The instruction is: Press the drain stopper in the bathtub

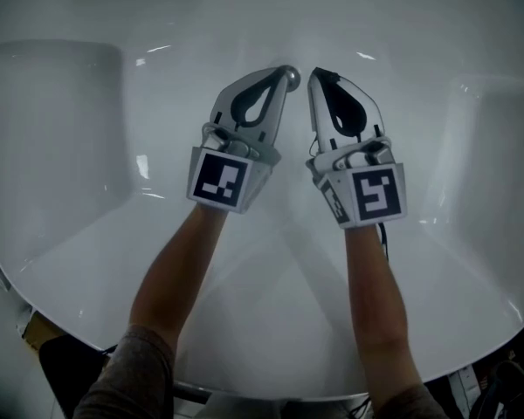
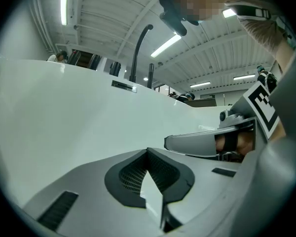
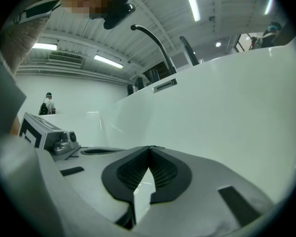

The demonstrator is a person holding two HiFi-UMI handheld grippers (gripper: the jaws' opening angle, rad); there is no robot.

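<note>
The drain stopper (image 1: 293, 77) was mostly hidden behind the tip of the left gripper (image 1: 282, 80); only a chrome edge showed. Below that gripper, both forearms (image 1: 170, 278) ran off the picture's bottom edge.

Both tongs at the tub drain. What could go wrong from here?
1. The left tongs, shut, seem to meet the small rounded drain stopper at its edge; a push may skid off onto the glossy bathtub.
2. The right tongs, shut too, sit close beside; the tips may clash.
</note>
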